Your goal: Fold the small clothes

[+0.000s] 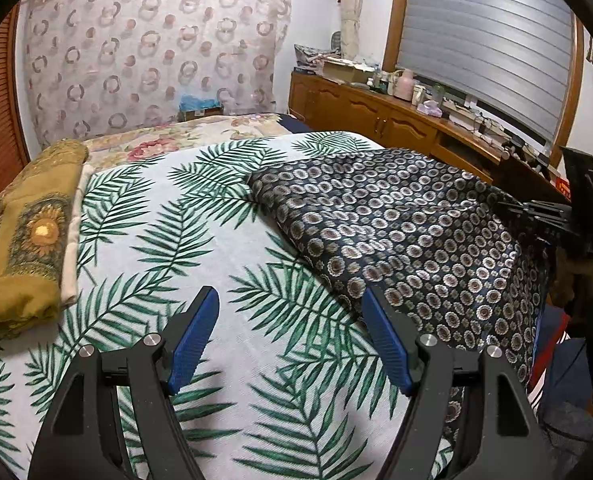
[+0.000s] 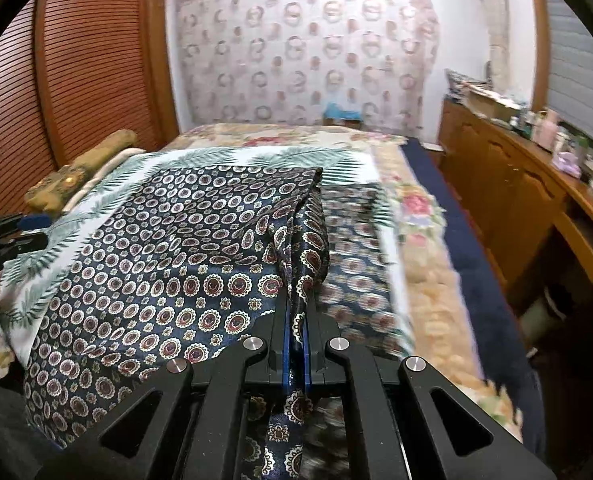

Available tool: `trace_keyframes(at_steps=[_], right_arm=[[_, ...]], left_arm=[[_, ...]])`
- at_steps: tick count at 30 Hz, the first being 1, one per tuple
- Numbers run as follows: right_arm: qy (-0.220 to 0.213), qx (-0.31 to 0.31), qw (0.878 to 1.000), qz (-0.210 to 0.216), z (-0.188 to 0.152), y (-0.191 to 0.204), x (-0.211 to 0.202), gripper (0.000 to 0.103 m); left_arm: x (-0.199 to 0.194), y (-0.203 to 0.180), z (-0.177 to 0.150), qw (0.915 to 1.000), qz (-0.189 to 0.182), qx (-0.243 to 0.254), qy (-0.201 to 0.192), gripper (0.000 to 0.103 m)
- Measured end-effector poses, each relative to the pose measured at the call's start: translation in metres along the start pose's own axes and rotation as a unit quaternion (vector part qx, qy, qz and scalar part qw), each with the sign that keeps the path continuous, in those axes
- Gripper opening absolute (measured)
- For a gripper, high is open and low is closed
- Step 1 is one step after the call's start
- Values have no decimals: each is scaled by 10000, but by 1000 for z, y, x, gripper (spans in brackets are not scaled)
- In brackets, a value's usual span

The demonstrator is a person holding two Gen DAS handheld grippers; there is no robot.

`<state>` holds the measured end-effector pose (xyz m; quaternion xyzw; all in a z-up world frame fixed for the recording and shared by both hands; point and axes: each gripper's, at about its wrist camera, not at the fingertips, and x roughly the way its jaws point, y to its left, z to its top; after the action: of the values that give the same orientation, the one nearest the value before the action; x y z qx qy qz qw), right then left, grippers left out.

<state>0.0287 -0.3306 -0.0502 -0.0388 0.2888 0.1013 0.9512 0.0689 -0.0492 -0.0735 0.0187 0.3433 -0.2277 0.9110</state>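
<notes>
Palm-leaf sheet bears navy patterned garment, pinched by right fingers, beside wide, empty left fingers.

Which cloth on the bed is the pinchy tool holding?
The dark blue cloth with little circles. The right tool pinches its edge. The folded yellow cloth and the leafy sheet lie untouched.

A folded mustard cloth lies on the palm-leaf bedspread, with a cluttered wooden sideboard beyond.
</notes>
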Motion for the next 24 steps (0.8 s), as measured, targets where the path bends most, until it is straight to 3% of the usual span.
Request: trace_keyframes(at_steps=[5,12,16,20,24], right_arm=[[167,94,9991,-391,-4,14,5,4],[257,177,9985,-456,3,35,7,4],[384,189,9974,-580,4,37,8,24],[408,323,9967,-626,7,25,7,46],[432,443,9967,-525,8,24,7,51]], left_arm=[[20,-7,17,9997,-78,202,143,75],[54,-1,38,9989,-247,183,346,75],[76,5,43,9980,-209,78,600,61],[92,8,44,9969,-229,10,749,54],[102,6,48,9958,-372,-48,834,54]])
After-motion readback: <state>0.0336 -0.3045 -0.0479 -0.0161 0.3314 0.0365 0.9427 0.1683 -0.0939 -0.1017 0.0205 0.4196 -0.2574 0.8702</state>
